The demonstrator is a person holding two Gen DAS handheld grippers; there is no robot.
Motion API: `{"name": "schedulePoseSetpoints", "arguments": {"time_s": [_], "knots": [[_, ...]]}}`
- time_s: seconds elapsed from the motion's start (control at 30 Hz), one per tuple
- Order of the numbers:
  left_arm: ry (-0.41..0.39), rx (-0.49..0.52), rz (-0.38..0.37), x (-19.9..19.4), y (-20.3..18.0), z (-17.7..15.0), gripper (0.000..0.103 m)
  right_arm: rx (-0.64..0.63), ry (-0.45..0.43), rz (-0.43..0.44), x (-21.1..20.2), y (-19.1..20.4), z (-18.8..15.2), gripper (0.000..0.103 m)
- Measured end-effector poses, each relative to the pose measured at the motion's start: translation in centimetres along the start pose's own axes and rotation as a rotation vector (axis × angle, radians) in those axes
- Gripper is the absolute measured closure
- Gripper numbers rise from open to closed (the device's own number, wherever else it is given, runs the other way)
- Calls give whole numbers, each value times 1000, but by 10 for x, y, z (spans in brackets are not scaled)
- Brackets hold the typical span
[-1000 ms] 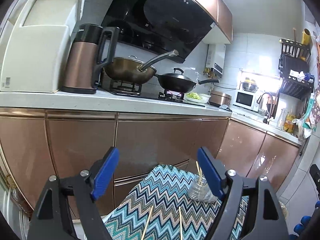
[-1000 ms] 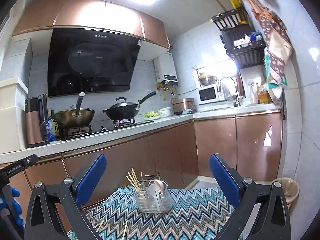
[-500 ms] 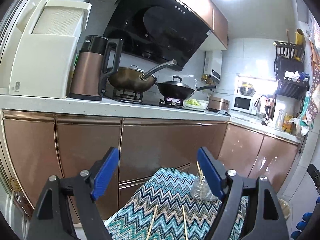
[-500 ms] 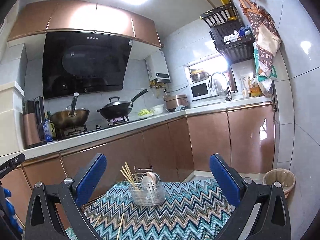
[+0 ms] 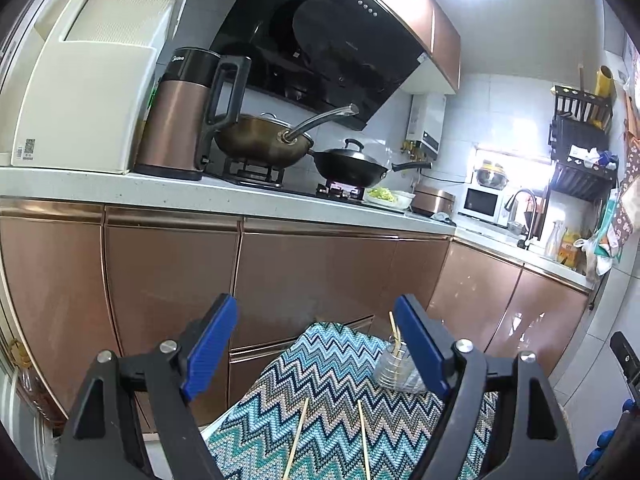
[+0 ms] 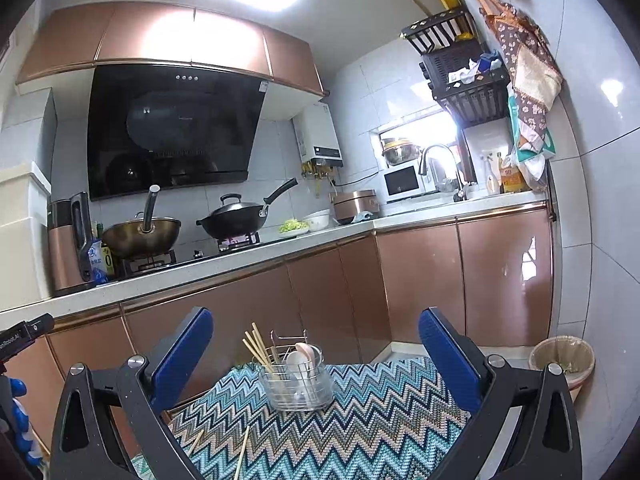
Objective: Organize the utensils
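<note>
A clear utensil holder (image 6: pixel 297 380) stands on a zigzag-patterned cloth (image 6: pixel 360 428), with several wooden chopsticks and a pale spoon (image 6: pixel 301 359) upright in it. Two loose chopsticks (image 5: pixel 297 438) lie on the cloth (image 5: pixel 320 392) near me, and one of them (image 6: pixel 241 454) shows in the right wrist view too. My left gripper (image 5: pixel 316 344) is open above the near cloth, nothing between its blue pads; the holder (image 5: pixel 394 372) sits half hidden behind its right finger. My right gripper (image 6: pixel 316 354) is open too, framing the holder from a distance.
Behind the small table runs a kitchen counter (image 5: pixel 248 200) with copper cabinet doors, a kettle (image 5: pixel 176 116), two woks on a stove (image 6: pixel 236 220) and a sink (image 6: pixel 440 188). A waste bin (image 6: pixel 562 364) stands on the floor at right.
Both views have sunk a little, so the cloth, holder and loose chopsticks show more fully. Both grippers stay open as before.
</note>
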State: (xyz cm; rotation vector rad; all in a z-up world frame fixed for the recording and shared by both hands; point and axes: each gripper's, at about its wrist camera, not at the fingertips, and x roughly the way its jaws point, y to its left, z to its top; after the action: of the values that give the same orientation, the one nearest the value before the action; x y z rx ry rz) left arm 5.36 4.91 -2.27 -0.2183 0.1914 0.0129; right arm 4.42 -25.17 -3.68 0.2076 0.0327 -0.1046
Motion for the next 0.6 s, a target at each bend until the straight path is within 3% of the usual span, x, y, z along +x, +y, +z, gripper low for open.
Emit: {"name": "schedulePoseSetpoints", "arguments": {"time_s": [0.3,0.6], "knots": [[50,15,17,30,0,-15,22,7,85,-35,29,-4,-17,0],[266,-13,-10,94,14,-47,22,-8,243,-13,75,2,-44,0]]}}
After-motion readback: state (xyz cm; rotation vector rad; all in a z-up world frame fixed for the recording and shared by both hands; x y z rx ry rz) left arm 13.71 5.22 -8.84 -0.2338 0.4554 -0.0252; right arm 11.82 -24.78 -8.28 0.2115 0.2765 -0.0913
